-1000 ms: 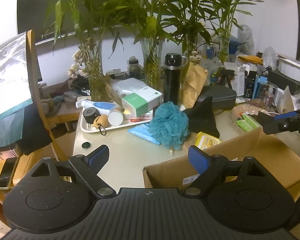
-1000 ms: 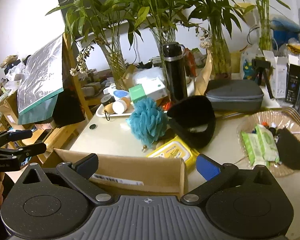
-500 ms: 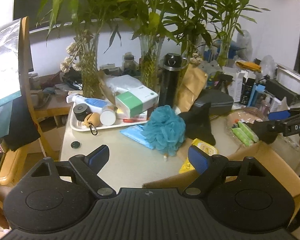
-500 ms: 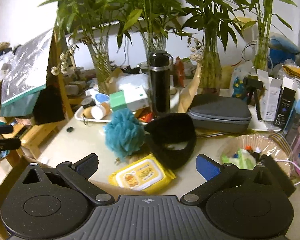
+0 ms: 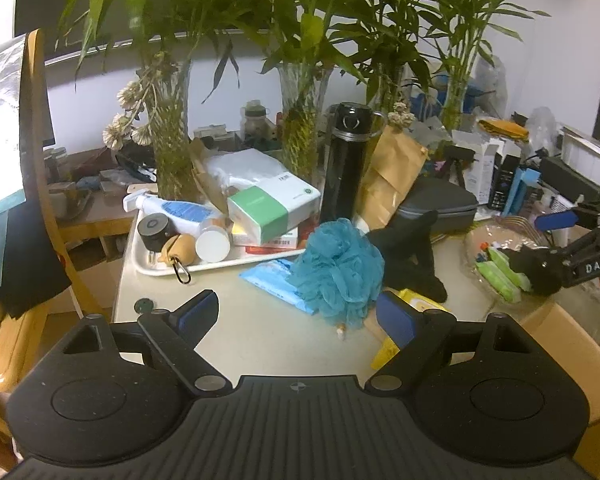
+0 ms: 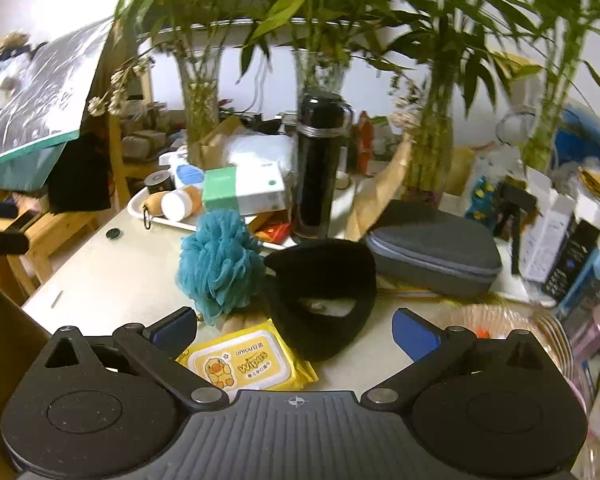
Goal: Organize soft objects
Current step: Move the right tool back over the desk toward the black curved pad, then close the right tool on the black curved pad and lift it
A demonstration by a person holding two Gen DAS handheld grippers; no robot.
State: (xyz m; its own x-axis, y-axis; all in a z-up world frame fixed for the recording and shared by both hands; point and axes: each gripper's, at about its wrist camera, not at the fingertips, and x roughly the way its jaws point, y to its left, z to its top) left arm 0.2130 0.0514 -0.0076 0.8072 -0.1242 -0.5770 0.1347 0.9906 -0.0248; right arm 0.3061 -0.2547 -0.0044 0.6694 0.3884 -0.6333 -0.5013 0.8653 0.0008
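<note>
2 pairs of fingers are mine, and both stand wide apart with nothing between them. My left gripper hangs over the pale tabletop, just short of the teal bath pouf, which lies on a blue wipes pack beside the white tray. My right gripper hangs over the yellow wipes pack, with the pouf ahead to the left and the black fleece band touching it on the right. Behind them stand a black flask and a grey zip case. A cardboard box sits at the near edge.
</note>
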